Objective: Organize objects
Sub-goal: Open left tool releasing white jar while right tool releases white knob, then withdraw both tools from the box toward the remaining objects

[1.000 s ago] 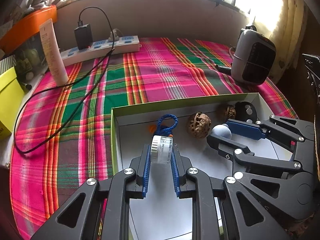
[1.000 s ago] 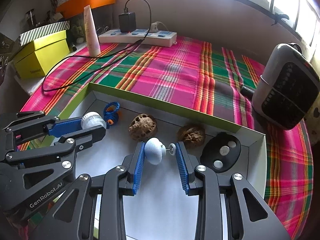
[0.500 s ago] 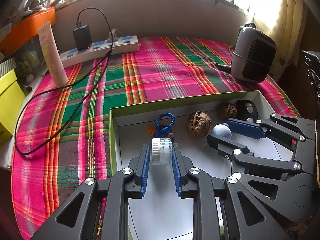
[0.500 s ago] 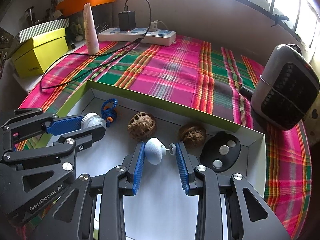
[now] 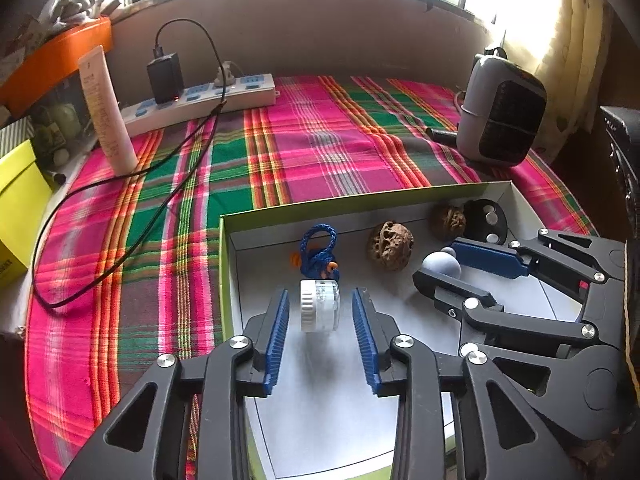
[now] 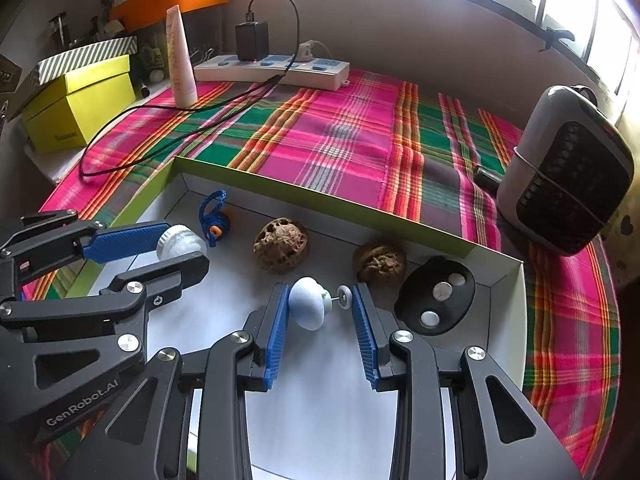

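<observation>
Step in hand: release into the shallow white cardboard box with green rim (image 5: 256, 213).

Left gripper (image 5: 322, 308): fingers have just been opening; the small clear round jar with white ribbed lid (image 5: 319, 305) sits between them, clear of both pads.

Right gripper (image 6: 320, 309): fingers also just widening, pale blue knob with metal pin (image 6: 309, 302) between them; contact uncertain.

Next: I lift both straight out, without nudging either.

Plaid-covered table (image 5: 320, 152) bears box (image 5: 360, 204), power strip (image 5: 224, 96), heater (image 5: 500, 120).
</observation>
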A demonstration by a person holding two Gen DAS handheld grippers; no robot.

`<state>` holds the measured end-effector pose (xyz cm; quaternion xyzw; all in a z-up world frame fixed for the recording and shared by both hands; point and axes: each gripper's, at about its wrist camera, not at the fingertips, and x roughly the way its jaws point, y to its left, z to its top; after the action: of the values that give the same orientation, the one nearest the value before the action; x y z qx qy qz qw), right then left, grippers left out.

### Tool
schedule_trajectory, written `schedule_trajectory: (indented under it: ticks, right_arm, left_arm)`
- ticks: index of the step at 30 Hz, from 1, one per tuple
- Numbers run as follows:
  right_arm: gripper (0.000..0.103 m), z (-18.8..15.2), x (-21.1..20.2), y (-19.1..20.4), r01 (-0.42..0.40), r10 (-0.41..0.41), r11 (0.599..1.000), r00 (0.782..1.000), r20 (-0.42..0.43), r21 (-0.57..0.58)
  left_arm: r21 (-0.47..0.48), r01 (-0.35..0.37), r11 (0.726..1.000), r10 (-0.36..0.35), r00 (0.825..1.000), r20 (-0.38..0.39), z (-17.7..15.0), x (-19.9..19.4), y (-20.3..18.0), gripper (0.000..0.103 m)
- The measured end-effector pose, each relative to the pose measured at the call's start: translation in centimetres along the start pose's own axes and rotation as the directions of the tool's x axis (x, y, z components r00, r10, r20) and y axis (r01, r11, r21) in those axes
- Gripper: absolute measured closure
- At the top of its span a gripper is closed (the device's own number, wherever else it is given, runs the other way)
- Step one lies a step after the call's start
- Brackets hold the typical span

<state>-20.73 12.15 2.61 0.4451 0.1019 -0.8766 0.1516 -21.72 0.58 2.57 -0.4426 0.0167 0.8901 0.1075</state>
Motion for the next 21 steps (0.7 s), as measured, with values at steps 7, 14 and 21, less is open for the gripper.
schedule_trajectory:
  ticks: [7,14,21]
  right_arm:
    - [0.062,-0.3,-0.3,0.1,0.004,-0.004,1.000,1.000,0.001,-0.002]
    - [0.062,-0.6,-1.1,0.1,0.008,-0.008,1.000,1.000,0.013,0.008]
    - [0.062,-1.0,-2.1,0.3,0.008,-0.008,1.000,1.000,0.028,0.018]
  left_arm:
    - [-0.007,-0.008,1.000,0.008,1.000,0.009,-0.2,-0.8,0.1,0.069]
    - [-0.016,-0.012,1.000,0.012,1.000,0.018,-0.5,-1.6,0.1,0.069]
    - [-0.026,-0.012,1.000,0.013,0.999,0.030,-1.2,-2.6,0.0,0.068]
